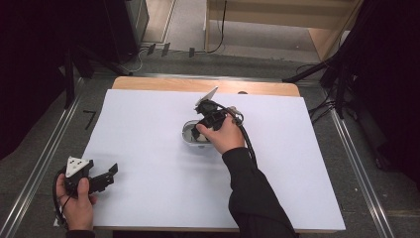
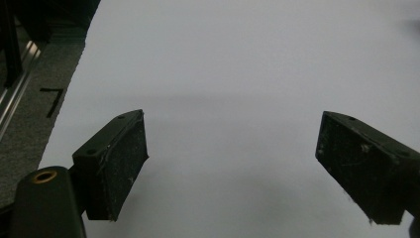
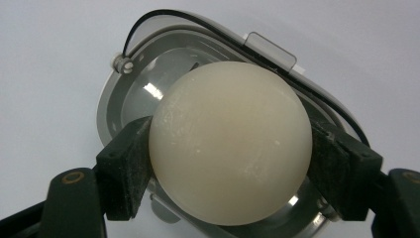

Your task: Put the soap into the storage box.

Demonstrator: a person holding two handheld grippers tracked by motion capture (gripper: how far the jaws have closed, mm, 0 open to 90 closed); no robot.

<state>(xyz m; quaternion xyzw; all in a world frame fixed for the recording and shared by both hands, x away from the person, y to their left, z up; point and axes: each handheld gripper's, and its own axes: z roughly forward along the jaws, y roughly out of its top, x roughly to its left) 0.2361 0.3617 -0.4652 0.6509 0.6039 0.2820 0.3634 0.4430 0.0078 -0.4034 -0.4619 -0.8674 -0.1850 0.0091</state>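
A cream-white ball (image 3: 230,144) is clamped between the two black jaws of my right gripper (image 3: 230,168), which is shut on it. The ball hangs just over a shallow grey oval dish (image 3: 124,84) with a black cord along its rim. In the high view the right gripper (image 1: 207,124) points down over the same dish (image 1: 190,135) near the middle of the white sheet; the ball is hidden there by the hand. My left gripper (image 1: 110,174) rests at the near left corner, its jaws wide apart. In its own view the left gripper (image 2: 233,168) holds nothing above bare white sheet.
A white sheet (image 1: 148,148) covers the wooden table (image 1: 163,83). Metal rails (image 1: 44,163) run along both sides, with grey carpet beyond. Dark stands and cables crowd the far corners. A black mark (image 2: 52,99) sits on the carpet left of the sheet.
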